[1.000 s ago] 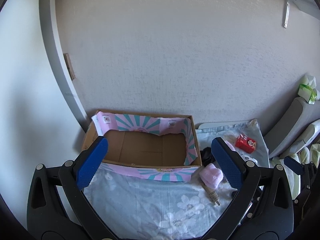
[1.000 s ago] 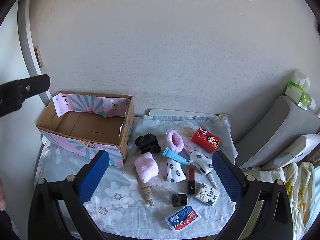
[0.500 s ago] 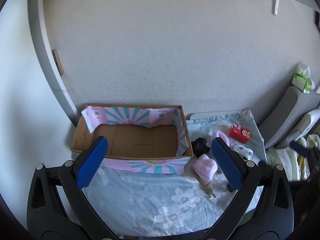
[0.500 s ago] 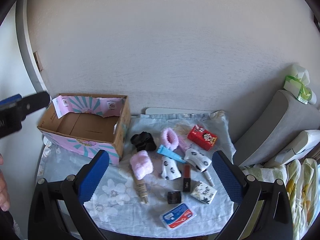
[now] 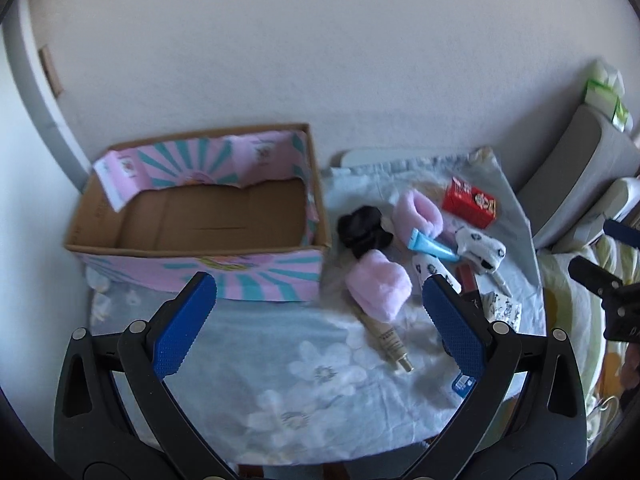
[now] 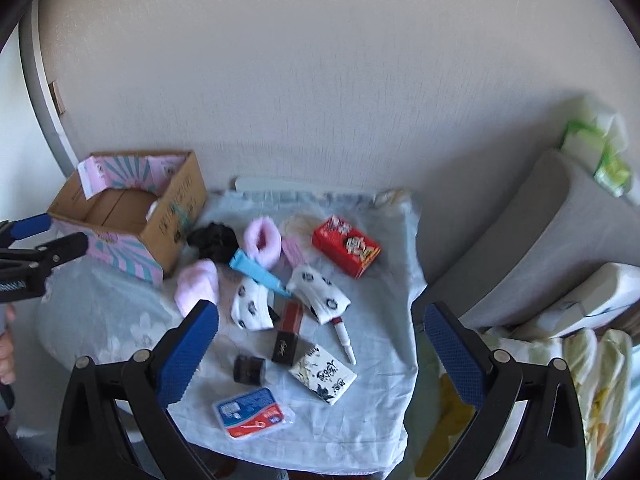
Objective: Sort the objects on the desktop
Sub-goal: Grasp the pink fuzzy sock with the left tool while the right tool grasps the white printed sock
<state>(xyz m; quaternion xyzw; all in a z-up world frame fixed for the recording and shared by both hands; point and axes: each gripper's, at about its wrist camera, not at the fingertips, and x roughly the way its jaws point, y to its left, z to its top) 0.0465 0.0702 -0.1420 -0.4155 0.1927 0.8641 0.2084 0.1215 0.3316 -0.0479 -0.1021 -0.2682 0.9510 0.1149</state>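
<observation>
- Cardboard box point(image 6: 132, 220): open, pink-and-teal printed sides, nothing visible inside, upright at the surface's left rear.
- 2 pink fluffy bands point(image 6: 262, 242), black scrunchie point(image 6: 212, 240), blue tube point(image 6: 258, 272), 2 spotted white socks point(image 6: 320, 292): clustered right of the box.
- Red carton point(image 6: 346, 246): lying flat, rear right.
- Blue-red flat case point(image 6: 254, 412): front edge.

a: what covers the counter point(image 6: 384, 412)?
b: a pale blue floral cloth point(image 5: 280, 360).
a: and on it?
b: an open cardboard box point(image 6: 132, 220) at ten o'clock. toward the middle, a black scrunchie point(image 6: 212, 238), a red carton point(image 6: 346, 246) at one o'clock, spotted socks point(image 6: 320, 292), a lipstick point(image 6: 289, 332). at six o'clock, a blue-and-red packet point(image 6: 252, 412).
</observation>
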